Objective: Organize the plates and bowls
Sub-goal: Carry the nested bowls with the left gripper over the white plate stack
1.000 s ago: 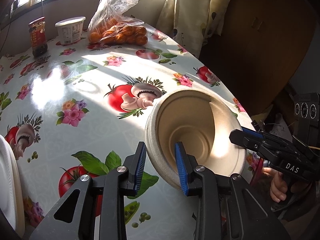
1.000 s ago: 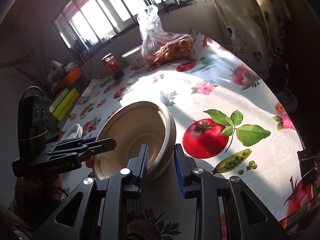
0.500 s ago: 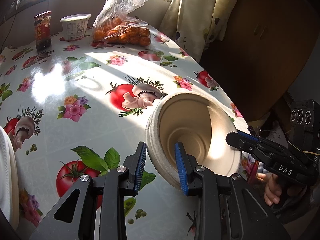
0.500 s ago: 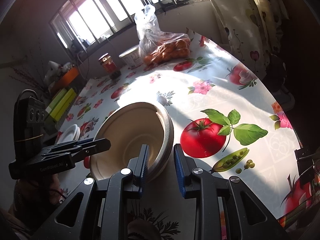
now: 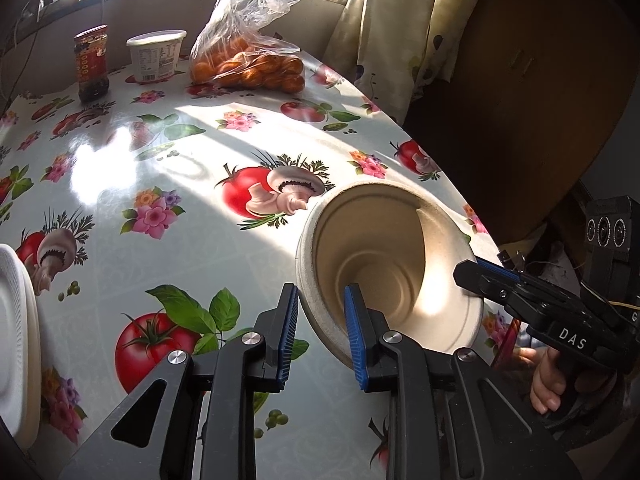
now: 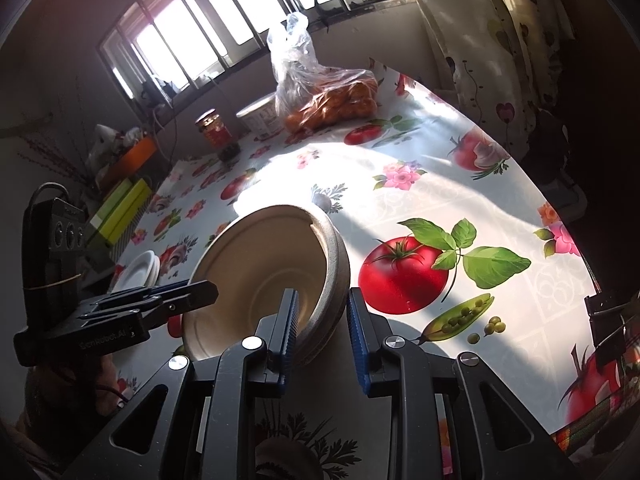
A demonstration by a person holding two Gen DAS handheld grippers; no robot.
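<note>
Low in both wrist views: a beige bowl stack (image 5: 384, 256), nested pulp bowls tilted on edge with the open side toward the cameras, held between the two tools above the worktop (image 5: 168, 184)
Left tool (image 5: 322, 332): bottom centre of the left view; its blue-padded jaws straddle the near rim of the stack, one pad outside the wall and one inside, and they are closing; a gap shows at the outer pad, so no firm pinch can be read yet
Right tool (image 6: 322, 336): bottom centre of the right view; jaws astride the stack's opposite rim, left pad inside the bowl, right pad outside; a sliver of space shows by the outer pad, and whether it bites the rim cannot be told
Right tool seen from the left view: at the right edge, its tips reaching over the bowl's rim, with a hand (image 5: 548, 380) on the grip below
White plates (image 5: 16, 340): stacked at the left edge of the left view, well apart from the bowls
Worktop cover: glossy oilcloth printed with tomatoes, mushrooms and flowers, a bright patch of sun across its middle
Upper part of the left view: a clear bag of oranges (image 5: 248, 64), a white tub (image 5: 156, 56) just left of it, a dark jar (image 5: 91, 64) further left
Upper right: a patterned curtain (image 5: 400, 28)
</note>
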